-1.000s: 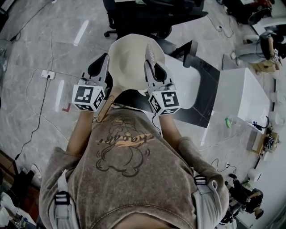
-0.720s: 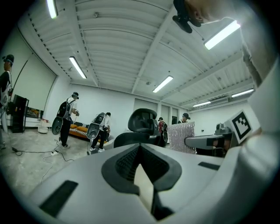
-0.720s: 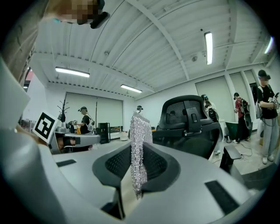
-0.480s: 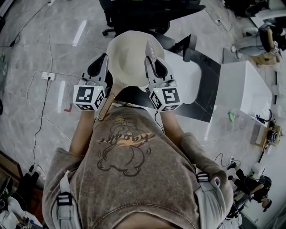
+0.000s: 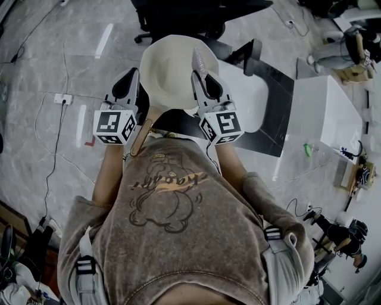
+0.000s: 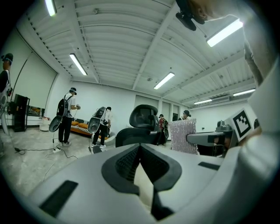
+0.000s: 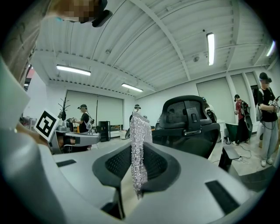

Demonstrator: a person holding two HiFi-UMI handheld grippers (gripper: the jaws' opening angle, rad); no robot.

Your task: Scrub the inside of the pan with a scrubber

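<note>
In the head view a cream pan (image 5: pixel 166 71) shows between my two grippers, and its wooden handle (image 5: pixel 141 136) points back toward my chest beside the left marker cube. The left gripper (image 5: pixel 130 80) is raised at the pan's left with its jaws shut, and I see nothing between the pads (image 6: pixel 140 148). At the pan's right edge the right gripper (image 5: pixel 202 80) is shut on a silvery mesh scrubber (image 5: pixel 199 61), which stands up out of its pads (image 7: pixel 138 144). The scrubber (image 6: pixel 181 135) also shows in the left gripper view. Neither gripper view shows the pan.
A white table (image 5: pixel 253 110) with a black mat (image 5: pixel 280 119) lies under and right of the pan. A black office chair (image 5: pixel 196 18) stands beyond it and a white box (image 5: pixel 324 119) at the right. Cables and a power strip (image 5: pixel 62 98) lie on the floor. People (image 6: pixel 68 116) stand around the room.
The head view has drifted a little. Both grippers and the pan sit slightly higher in the frame, and the left gripper is a touch further left. The grip on the scrubber is unchanged.
</note>
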